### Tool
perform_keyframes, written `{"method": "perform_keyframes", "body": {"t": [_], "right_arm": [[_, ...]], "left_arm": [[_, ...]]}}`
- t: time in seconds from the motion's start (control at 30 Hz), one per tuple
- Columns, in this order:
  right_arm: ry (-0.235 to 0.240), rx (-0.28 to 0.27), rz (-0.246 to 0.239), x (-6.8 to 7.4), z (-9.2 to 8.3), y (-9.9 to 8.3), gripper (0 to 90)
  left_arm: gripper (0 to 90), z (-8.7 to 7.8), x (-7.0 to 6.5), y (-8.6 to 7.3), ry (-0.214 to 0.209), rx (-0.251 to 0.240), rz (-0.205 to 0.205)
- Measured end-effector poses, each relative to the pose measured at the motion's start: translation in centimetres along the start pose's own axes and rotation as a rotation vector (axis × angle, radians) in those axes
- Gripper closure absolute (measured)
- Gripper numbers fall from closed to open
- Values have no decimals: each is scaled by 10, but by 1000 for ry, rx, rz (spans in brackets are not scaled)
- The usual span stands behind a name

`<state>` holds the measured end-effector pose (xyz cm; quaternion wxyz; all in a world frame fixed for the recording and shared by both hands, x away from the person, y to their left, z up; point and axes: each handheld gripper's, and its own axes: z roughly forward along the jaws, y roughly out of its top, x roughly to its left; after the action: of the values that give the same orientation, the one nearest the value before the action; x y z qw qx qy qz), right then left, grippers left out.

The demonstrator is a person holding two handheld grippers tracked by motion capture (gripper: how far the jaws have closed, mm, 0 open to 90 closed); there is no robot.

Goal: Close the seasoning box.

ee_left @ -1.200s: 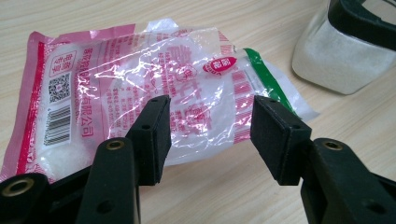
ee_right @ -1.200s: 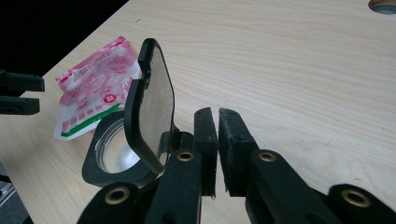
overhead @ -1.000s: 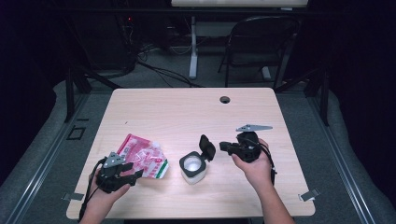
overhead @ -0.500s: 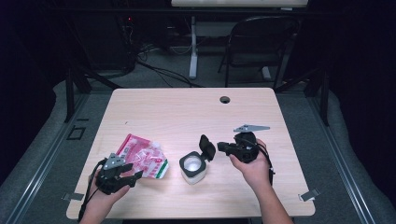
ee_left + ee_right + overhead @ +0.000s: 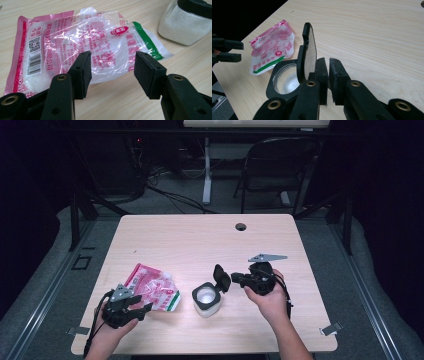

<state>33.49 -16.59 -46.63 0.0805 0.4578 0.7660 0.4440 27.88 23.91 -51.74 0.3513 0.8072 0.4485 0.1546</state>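
A pink and red plastic bag (image 5: 152, 287) of white granules lies flat on the wooden table (image 5: 200, 240) at the front left. My left gripper (image 5: 145, 309) rests just in front of it, open; its pads (image 5: 83, 72) straddle the bag's (image 5: 75, 42) near edge without touching. A small clear container (image 5: 206, 299) with a black rim holds white powder, and its black lid (image 5: 221, 278) stands flipped up. My right gripper (image 5: 235, 279) is at that lid, jaws nearly together with nothing between them. The lid (image 5: 308, 55) leans against the outside of one finger (image 5: 321, 75).
A round cable hole (image 5: 241, 226) sits near the table's far edge. A folding chair (image 5: 280, 165) and cables stand on the floor beyond. The front table edge lies close under both hands.
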Motion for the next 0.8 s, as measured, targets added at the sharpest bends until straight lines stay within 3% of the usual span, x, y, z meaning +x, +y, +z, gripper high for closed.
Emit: {"method": "perform_keyframes", "body": {"t": [0.8], "right_arm": [[14, 9, -33, 10, 4, -1, 852]], "left_arm": [[478, 1, -1, 0, -5, 3, 5]]}}
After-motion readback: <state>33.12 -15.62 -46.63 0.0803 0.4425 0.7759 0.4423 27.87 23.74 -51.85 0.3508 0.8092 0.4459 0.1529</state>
